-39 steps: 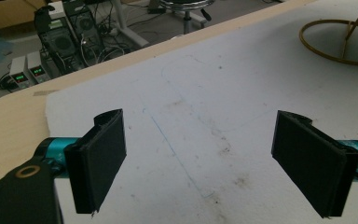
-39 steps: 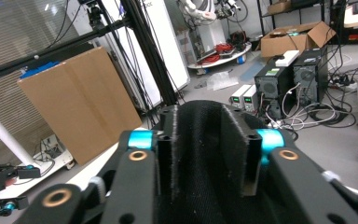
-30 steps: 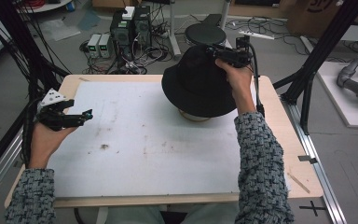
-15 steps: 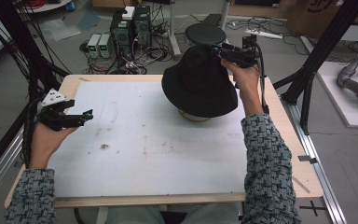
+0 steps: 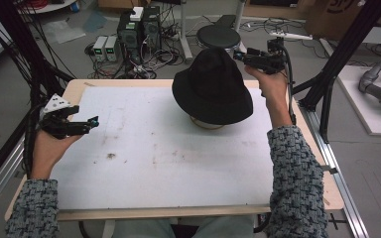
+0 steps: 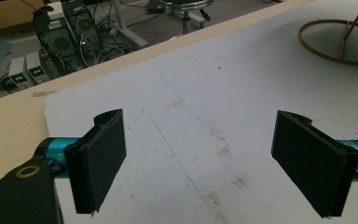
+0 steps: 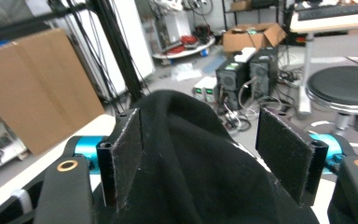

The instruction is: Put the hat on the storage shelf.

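Near edge: two forearms in knitted sleeves (image 5: 297, 183) come in over the front edge of the worktop (image 5: 178, 163), which is a white, lightly stained sheet on a wooden table.
Left gripper: the left gripper (image 5: 82, 126) hovers by the left edge, well apart from everything else; in the left gripper view its jaws stand wide apart over bare worktop, holding nothing.
Hat: a black brimmed hat (image 5: 212, 87) sits near the far edge, right of centre, perched on a stand.
Stand: a gold wire ring (image 6: 340, 39) with a thin upright rod serves as the base of the stand and rests on the worktop; in the high view it peeks out under the brim.
Right gripper: the right gripper (image 5: 258, 59) is held up at the far right side of the hat's crown; in the right gripper view its jaws are spread, one on each side of the crown, not yet pressing the cloth.
Step in hand: probably lining up a grasp on the crown.
Next move: likely closing on a fold of soft cloth, then lifting straight up off the stand.
Containers: none on the worktop.
Beyond: a round stool (image 5: 218, 35) and computer boxes (image 5: 139, 29) stand on the floor.
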Demonstrator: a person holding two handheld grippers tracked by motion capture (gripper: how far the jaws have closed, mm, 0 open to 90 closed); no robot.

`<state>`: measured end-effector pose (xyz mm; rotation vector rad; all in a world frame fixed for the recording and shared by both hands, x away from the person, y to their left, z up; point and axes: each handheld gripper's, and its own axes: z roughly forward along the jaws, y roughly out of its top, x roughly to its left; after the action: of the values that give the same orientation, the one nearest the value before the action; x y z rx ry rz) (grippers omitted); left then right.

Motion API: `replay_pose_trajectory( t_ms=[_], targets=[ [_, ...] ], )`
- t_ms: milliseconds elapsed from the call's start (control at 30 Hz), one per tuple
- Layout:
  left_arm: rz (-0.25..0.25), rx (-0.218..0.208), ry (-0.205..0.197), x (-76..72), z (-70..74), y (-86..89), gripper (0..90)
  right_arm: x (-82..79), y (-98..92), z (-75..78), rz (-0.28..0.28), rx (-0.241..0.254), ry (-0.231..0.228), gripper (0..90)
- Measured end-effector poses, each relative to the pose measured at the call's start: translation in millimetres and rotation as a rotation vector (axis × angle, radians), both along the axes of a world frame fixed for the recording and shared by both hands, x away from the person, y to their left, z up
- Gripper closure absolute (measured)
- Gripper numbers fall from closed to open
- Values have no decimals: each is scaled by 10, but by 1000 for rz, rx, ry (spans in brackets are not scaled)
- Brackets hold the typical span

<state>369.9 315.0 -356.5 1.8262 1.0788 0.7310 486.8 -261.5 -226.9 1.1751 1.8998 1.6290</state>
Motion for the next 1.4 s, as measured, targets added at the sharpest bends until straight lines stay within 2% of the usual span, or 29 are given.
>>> replay_pose_trajectory(
  t_ms=[133,233,300,367,433,567,633,700,800,1033,1200,1400],
  targets=[
    [-3,-5,-3,0,1,-10,180,-56,-57,20,-6,-4,9,297],
    [-9,4,0,3,-1,-17,180,-121,-98,-4,-24,7,-41,295],
    [-10,4,0,4,-3,-21,180,-137,-138,-39,-29,4,-22,282],
    [-10,6,2,5,-4,-22,181,-154,-180,-77,-45,-9,-22,267],
    [-8,6,3,7,-6,-20,181,-180,-231,-122,-54,9,-22,255],
    [-7,8,5,9,-8,-15,181,-217,-322,-163,-83,-32,17,194],
    [-7,9,2,8,-7,-17,181,-255,-342,-156,-94,-38,6,173],
    [-7,6,2,6,-11,-22,180,-312,-355,-166,-103,-37,-30,138],
    [-9,3,1,1,-16,-23,180,-390,-372,-229,-106,-45,-41,111],
    [-9,9,1,-2,-12,-25,180,-529,-471,-370,-140,-59,-44,109],
    [-7,5,4,-4,-18,-14,180,-612,-523,-443,-138,-70,-54,109],
    [-6,7,4,-6,-17,-20,180,-695,-585,-599,-133,-46,-35,110]
  ],
)
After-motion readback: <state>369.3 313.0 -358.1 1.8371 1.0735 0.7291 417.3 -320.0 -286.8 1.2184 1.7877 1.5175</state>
